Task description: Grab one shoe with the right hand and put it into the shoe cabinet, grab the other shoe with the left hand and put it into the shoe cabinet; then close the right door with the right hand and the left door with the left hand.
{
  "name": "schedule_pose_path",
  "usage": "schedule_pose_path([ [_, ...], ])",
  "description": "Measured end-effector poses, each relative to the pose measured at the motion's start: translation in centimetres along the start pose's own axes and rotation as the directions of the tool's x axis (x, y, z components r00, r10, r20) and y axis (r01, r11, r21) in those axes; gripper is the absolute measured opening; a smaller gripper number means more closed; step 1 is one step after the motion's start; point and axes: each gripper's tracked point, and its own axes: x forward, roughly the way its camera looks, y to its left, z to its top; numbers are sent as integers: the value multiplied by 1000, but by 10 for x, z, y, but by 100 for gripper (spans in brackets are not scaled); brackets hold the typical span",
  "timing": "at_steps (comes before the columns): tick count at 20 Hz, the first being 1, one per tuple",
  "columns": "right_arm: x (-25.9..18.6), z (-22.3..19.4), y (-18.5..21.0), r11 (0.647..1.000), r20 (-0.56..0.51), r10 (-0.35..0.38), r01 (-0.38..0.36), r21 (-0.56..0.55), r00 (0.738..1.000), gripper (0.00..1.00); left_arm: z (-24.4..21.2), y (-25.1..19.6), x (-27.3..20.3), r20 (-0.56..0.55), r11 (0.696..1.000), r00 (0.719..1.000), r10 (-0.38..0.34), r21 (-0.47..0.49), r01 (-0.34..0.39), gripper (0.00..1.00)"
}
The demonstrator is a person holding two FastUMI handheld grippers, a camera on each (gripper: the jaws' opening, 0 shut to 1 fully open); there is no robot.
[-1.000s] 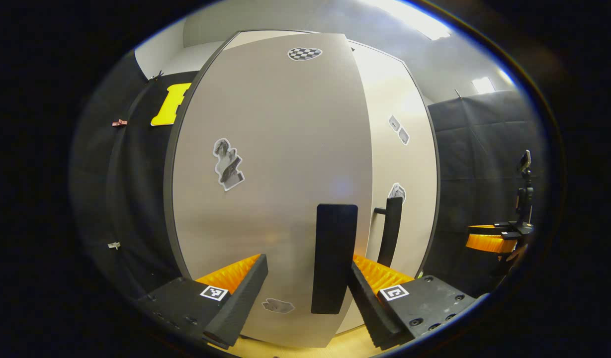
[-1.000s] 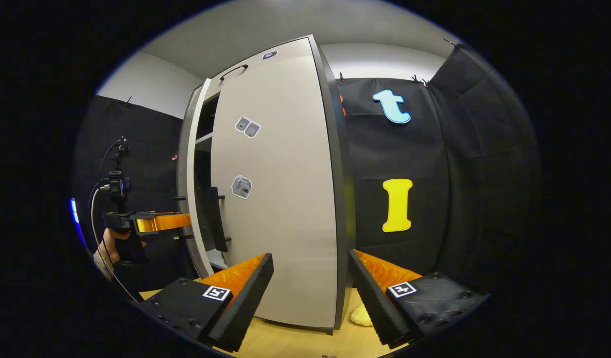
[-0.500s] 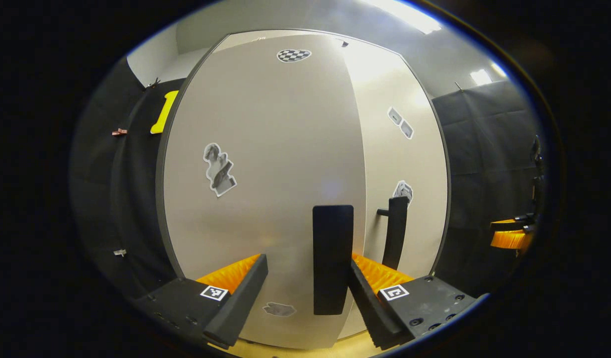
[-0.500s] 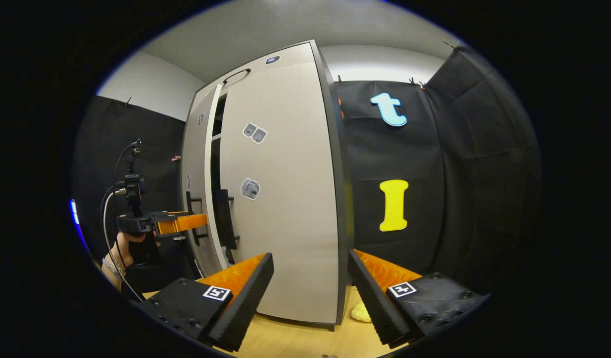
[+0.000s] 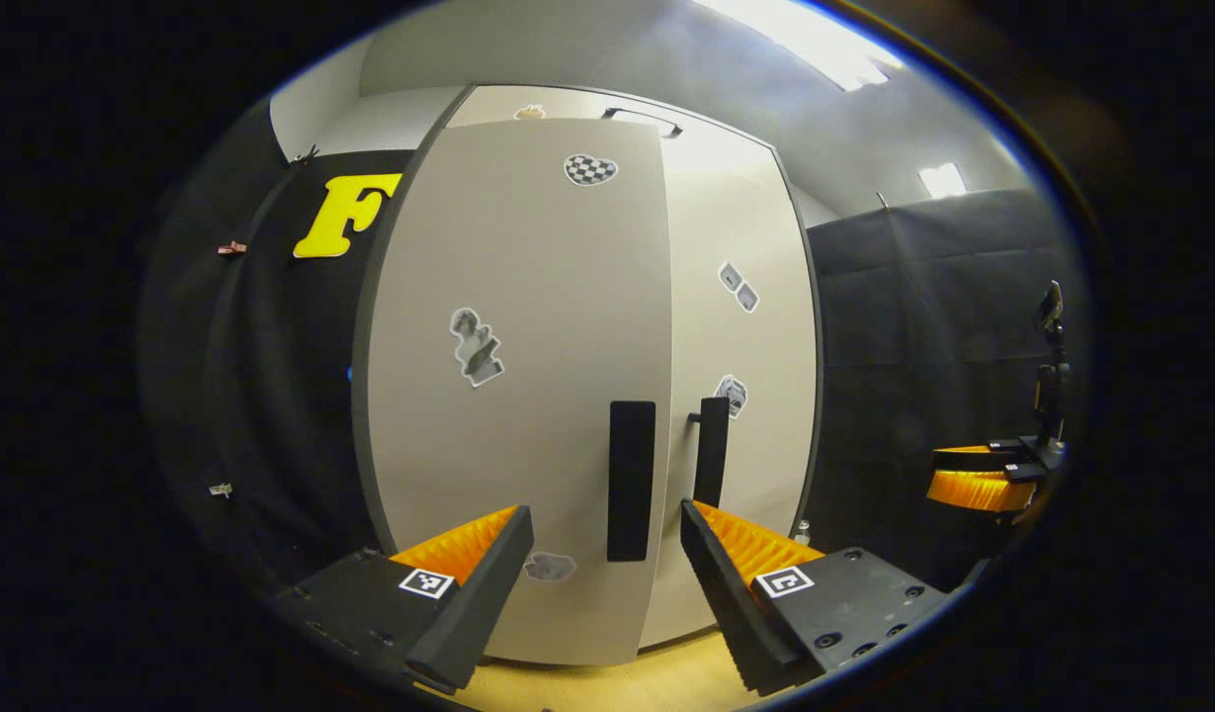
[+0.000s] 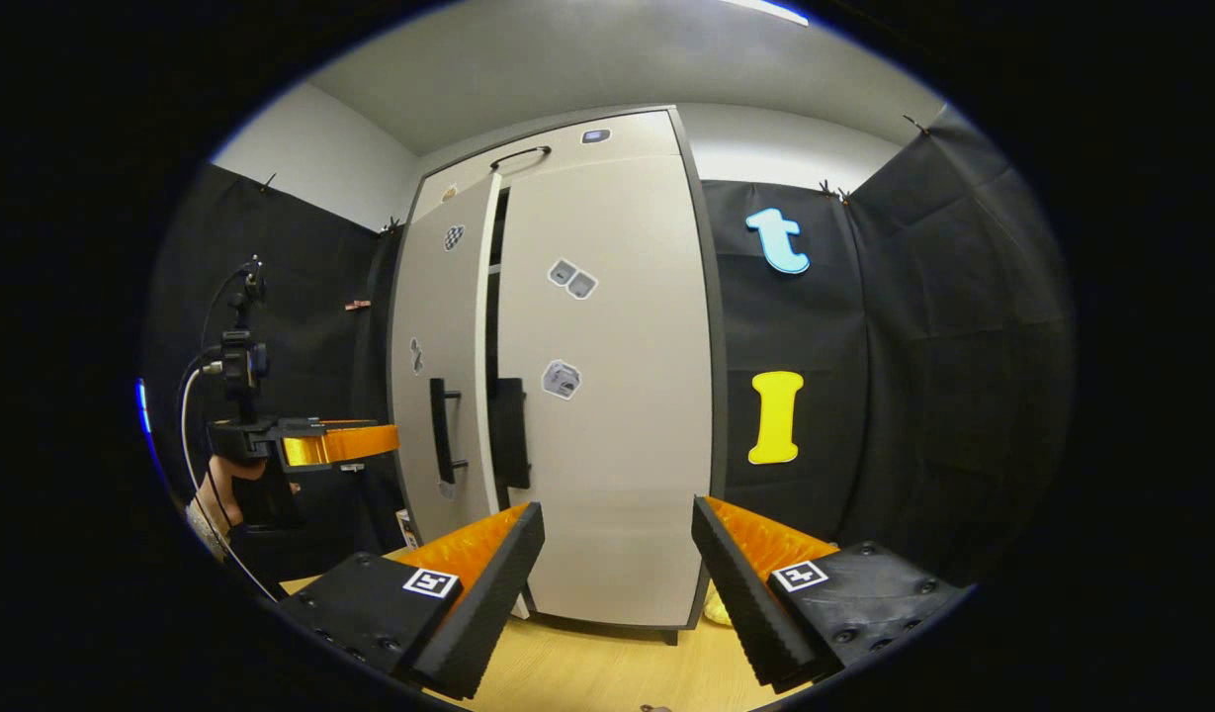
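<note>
The shoe cabinet stands ahead; its left door is slightly ajar, its right door shut. Both left gripper and right gripper hold fingers wide, empty.

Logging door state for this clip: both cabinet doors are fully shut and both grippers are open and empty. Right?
Not quite. The right gripper view shows the left door ajar, a dark gap beside the right door. Both the left gripper and right gripper are open and empty.
</note>
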Motion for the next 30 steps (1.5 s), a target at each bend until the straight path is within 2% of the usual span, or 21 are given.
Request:
schedule_pose_path([
  [4,-16,-1,40,1000,3,-9,9,11,1000,99,9,4,-58,15,1000,1000,-12,7,12,95],
  [10,-36,-3,82,1000,0,6,-6,-4,1000,99,4,-1,-113,-2,999,999,-42,-12,42,95],
  [23,-47,4,96,999,-7,4,-3,44,1000,98,8,1,-153,16,1000,1000,-17,-11,17,95],
  [30,-50,10,104,1000,9,24,-24,-3,1000,98,9,-1,-158,23,1000,1000,-18,-3,18,95],
])
